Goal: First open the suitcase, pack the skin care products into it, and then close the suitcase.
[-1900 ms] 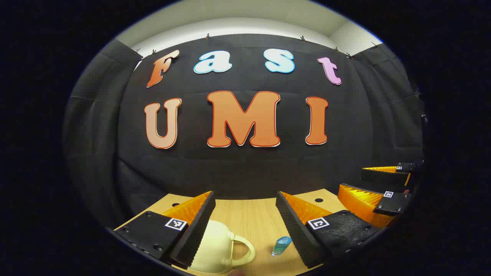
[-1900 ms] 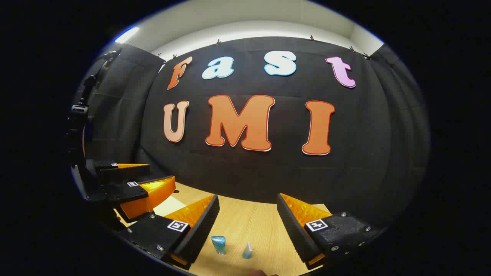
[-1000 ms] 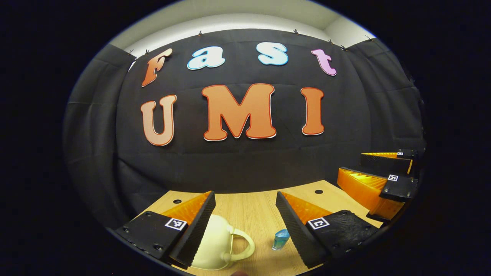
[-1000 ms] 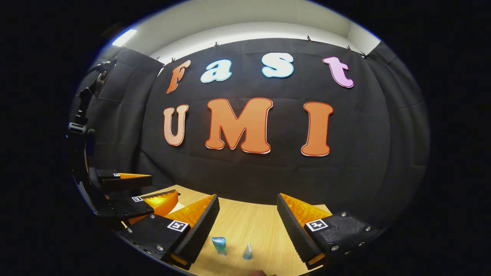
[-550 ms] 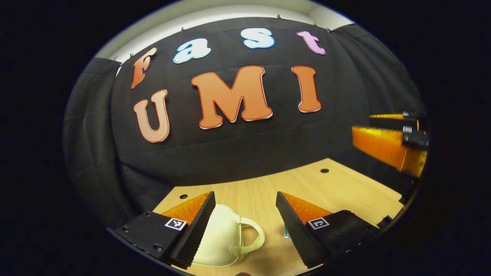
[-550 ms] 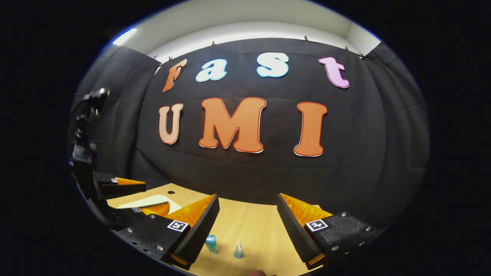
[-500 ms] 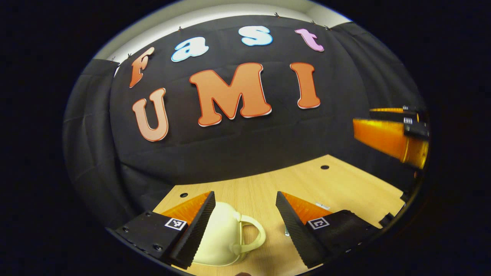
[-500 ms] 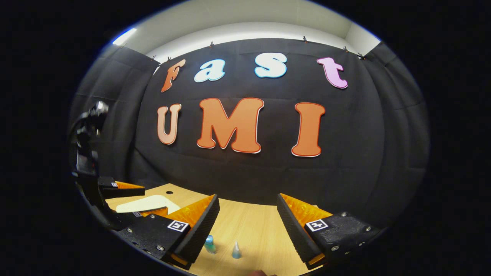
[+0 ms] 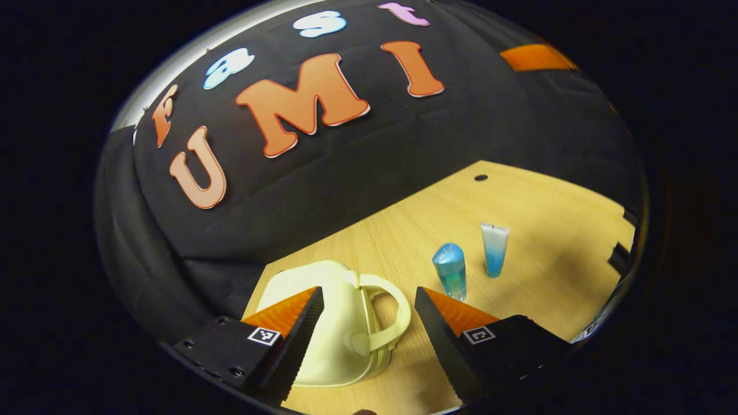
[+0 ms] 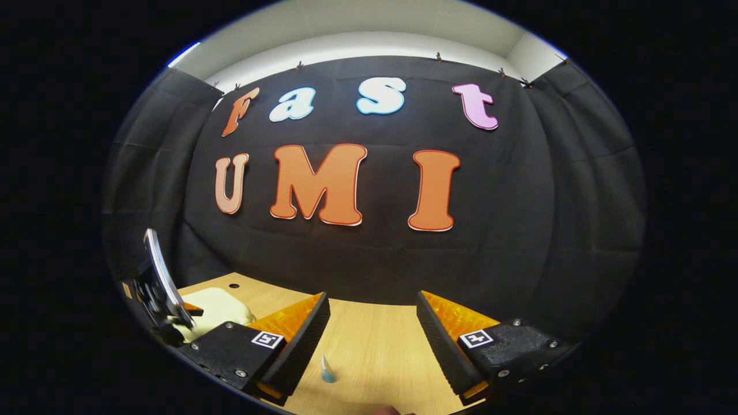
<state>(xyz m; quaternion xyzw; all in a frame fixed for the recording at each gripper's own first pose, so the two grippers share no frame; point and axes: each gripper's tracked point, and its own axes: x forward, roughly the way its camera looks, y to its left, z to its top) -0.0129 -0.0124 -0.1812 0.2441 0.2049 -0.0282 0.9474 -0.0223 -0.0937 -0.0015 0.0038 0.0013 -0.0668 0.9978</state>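
the suitcase [image 9: 323, 323] is a small cream-coloured case with a looped handle, lying shut on the wooden table [image 9: 536, 207] close to the black cloth wall [image 9: 346, 167]. in the left gripper view its handle points toward the open middle of the table, and the case sits low between the fingers of the left gripper [image 9: 369, 314], partly hidden behind the finger nearest the wall. that gripper is spread wide and has hold of nothing; the handle lies in the gap between its fingers, and whether either finger touches the case cannot be told.

just beyond the handle, away from the suitcase, stands a small blue bottle [image 9: 450, 271] with a rounded top, upright. next to it, a little farther from the suitcase, stands a tube [image 9: 494, 249], pale above and blue below, also upright. the two are near each other but apart.

in the right gripper view the suitcase [image 10: 216, 308] shows at the left edge, with part of the other gripper's body in front of it. the right gripper [image 10: 372, 323] hangs above the table well to the side of the suitcase, its fingers wide apart and holding nothing. between them, low down, the tube [image 10: 327, 370] stands on the table.
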